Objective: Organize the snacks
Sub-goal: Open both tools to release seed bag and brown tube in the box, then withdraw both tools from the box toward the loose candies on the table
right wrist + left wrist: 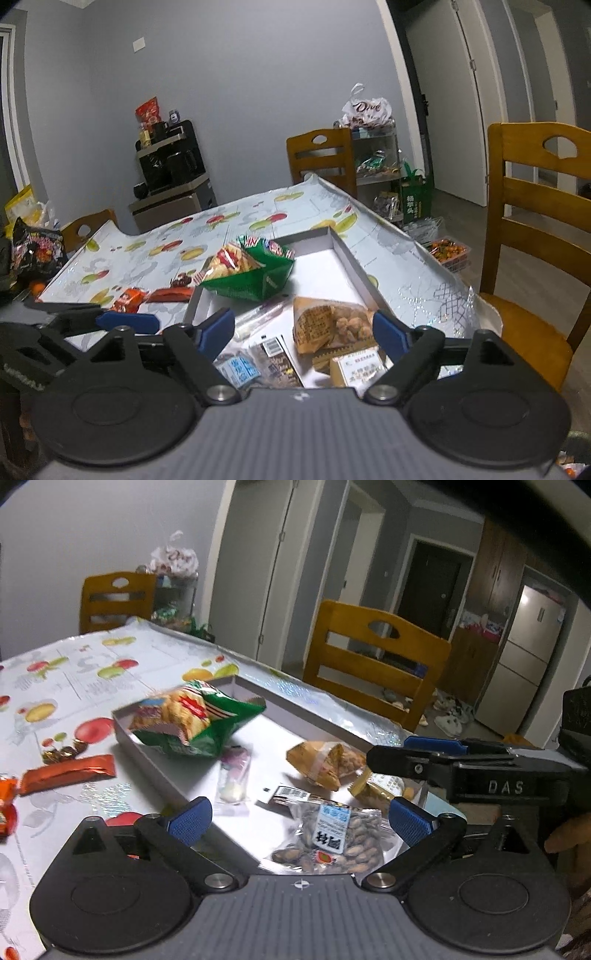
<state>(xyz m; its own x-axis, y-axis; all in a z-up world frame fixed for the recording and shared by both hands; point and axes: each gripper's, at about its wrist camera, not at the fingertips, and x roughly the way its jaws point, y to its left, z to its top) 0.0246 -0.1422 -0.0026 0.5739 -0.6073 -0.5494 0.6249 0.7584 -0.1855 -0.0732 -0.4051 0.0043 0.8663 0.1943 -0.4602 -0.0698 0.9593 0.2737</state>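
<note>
Left wrist: seed packet (pixel 328 840) between fingers (pixel 190 819).

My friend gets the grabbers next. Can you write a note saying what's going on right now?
Left gripper: open, holding nothing.
Right gripper: open, holding nothing.
In the shallow tray: nut packets, a seed packet; the green cracker bag lies over its rim.
Left to do: the orange bar and small candies lying on the tablecloth beside the tray.
</note>
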